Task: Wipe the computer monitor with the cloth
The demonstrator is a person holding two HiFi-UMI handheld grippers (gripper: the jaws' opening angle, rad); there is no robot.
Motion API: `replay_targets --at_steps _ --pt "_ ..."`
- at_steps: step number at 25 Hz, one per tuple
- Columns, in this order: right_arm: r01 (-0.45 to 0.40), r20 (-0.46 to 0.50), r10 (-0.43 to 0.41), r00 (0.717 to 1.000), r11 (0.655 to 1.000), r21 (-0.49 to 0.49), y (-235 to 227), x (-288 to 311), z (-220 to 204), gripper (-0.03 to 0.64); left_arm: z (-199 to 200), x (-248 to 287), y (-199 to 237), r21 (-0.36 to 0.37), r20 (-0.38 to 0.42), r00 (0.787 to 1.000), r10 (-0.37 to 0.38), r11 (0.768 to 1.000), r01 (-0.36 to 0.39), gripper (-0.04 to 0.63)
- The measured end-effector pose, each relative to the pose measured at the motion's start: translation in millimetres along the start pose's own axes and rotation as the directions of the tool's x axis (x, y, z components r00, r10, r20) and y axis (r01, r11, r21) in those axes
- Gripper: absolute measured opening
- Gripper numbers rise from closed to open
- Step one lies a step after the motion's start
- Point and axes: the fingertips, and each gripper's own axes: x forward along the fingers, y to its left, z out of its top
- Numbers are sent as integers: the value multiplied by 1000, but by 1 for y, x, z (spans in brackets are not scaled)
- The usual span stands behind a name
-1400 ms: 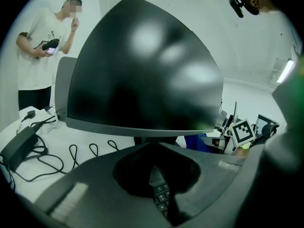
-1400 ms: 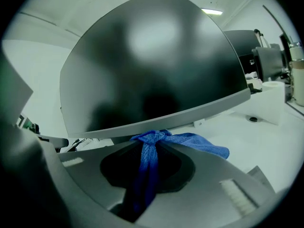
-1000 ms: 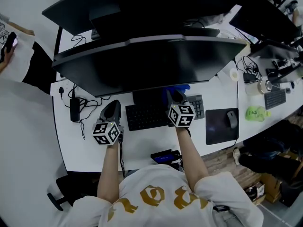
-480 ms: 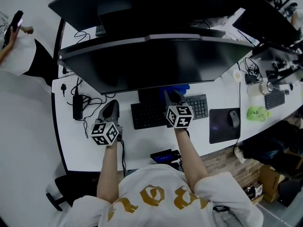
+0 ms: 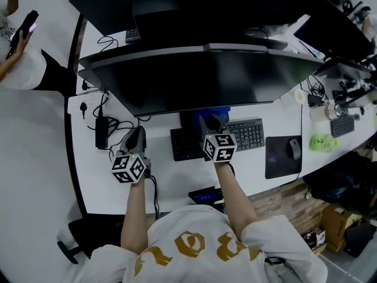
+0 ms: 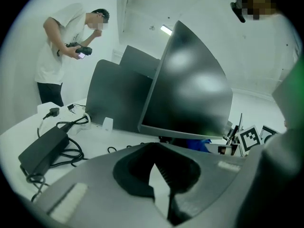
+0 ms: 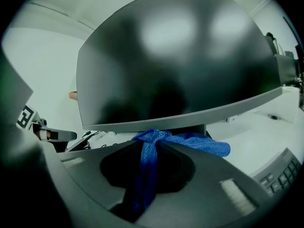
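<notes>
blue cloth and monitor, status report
Right gripper shut on blue woven cloth. Left gripper shut, empty. Cloth at lower edge of wide dark monitor, nothing between.

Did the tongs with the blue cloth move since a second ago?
Yes. The right tongs, shut on the blue cloth, slid a little to the left: the gap between them and the mouse pad is wider now.
</notes>
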Motion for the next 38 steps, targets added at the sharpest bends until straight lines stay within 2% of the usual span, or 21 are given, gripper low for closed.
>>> replay_targets --at_steps 18,24,32,38 --pt "-66 -35 64 997 996 -56 63 23 -8 87 6 -13 30 -44 32 999 6 999 -4 0" --pt "-99 -46 95 994 992 -81 87 29 -10 87 12 -16 32 31 33 999 5 999 -6 0" --pt "-172 -58 166 984 979 -109 130 42 -16 88 10 -14 30 50 22 999 -30 998 29 0" --pt "-230 -70 223 972 965 -127 157 47 -20 89 8 -22 42 21 29 999 -13 1000 12 0"
